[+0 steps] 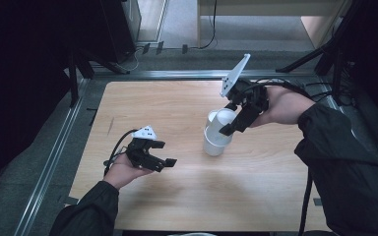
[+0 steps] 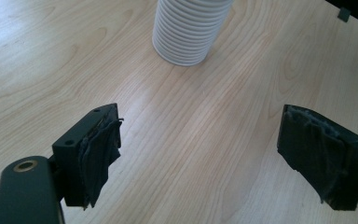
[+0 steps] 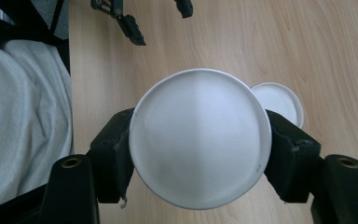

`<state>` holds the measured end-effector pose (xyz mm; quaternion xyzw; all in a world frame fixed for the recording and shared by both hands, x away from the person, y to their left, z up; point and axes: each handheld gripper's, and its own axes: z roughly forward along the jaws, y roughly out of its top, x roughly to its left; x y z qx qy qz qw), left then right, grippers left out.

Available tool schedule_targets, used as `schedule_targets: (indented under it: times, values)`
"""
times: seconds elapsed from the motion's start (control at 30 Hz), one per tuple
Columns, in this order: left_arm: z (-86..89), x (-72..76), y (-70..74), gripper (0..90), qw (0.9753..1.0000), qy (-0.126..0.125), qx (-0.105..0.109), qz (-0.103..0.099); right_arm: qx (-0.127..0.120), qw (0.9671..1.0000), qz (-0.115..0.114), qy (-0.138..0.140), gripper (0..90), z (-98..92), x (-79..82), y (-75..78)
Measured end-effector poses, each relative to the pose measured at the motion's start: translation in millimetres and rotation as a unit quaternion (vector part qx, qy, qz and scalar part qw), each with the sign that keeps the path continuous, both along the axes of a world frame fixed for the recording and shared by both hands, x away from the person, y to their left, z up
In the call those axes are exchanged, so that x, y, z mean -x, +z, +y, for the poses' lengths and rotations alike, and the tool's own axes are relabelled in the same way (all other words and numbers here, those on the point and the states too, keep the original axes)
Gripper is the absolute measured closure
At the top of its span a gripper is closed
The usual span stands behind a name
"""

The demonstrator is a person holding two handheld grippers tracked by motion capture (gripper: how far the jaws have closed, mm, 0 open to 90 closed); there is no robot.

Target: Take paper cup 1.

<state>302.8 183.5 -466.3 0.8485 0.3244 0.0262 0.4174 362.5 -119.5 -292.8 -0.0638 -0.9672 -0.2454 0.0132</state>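
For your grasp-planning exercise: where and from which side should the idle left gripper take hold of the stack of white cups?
Grip the stack of white cups low on its ribbed side wall, coming in level from the left gripper side. The round wall suits opposed jaws, which stand open wide enough, and the right gripper already clamps the top cup from above.

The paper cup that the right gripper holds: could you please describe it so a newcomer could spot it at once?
Find the light wooden table, then the white stack of cups near its middle. The paper cup sits directly above that stack, upside down, clamped between the right gripper's black fingers; it alone is lifted.
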Motion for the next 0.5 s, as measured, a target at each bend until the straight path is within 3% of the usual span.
schedule_targets:
  times: [0.33,0.5]
  values:
    - [-0.3,4.7,6.5,13.0,0.9996,-0.012,0.025,-0.007,-0.043,0.9990,0.010,0.013,34.4,-0.5,14.6,-20.9]
    - [-1.6,5.1,7.2,13.1,0.9994,-0.019,0.027,-0.011,-0.071,0.9972,0.017,0.010,34.4,-2.8,20.5,-42.3]
